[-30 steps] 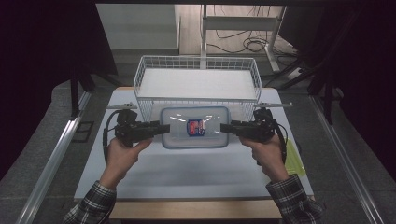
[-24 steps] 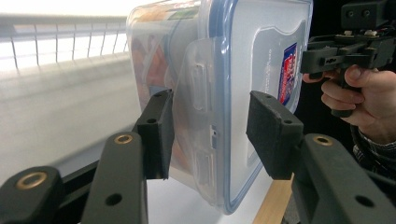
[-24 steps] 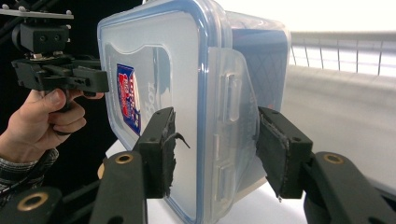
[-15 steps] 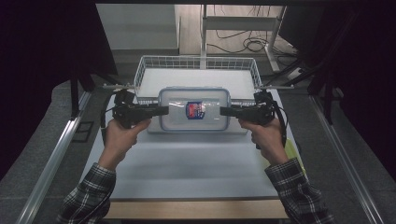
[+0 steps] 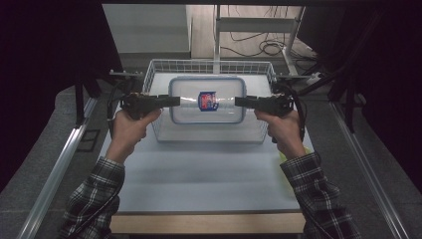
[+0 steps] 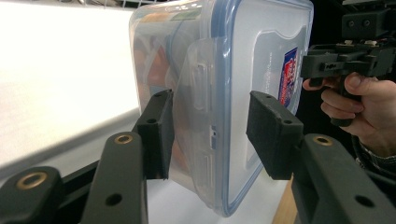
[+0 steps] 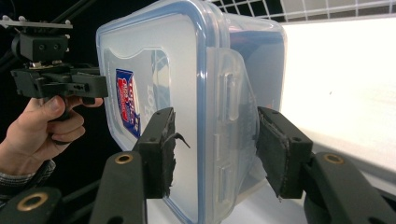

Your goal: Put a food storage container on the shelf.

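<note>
A clear plastic container (image 5: 206, 99) with a blue-rimmed lid and a red-and-blue label hangs in the air over the white wire basket (image 5: 209, 63). My left gripper (image 5: 174, 101) is shut on its left end and my right gripper (image 5: 240, 102) on its right end. In the left gripper view the jaws (image 6: 210, 135) clamp the container (image 6: 224, 70) at its side latch, and orange contents show through the wall. In the right gripper view the jaws (image 7: 215, 149) pinch the opposite latch of the container (image 7: 154, 60). Each gripper view also shows the other hand and its gripper.
The basket stands at the far end of the white table (image 5: 199, 169). A yellow item (image 5: 281, 157) peeks out by the right wrist. Metal rails run along both sides of the table, and cables lie on the floor beyond.
Both grippers have raised the container off the table in front of the basket and carried it away from the person, so it now hangs over the basket.
</note>
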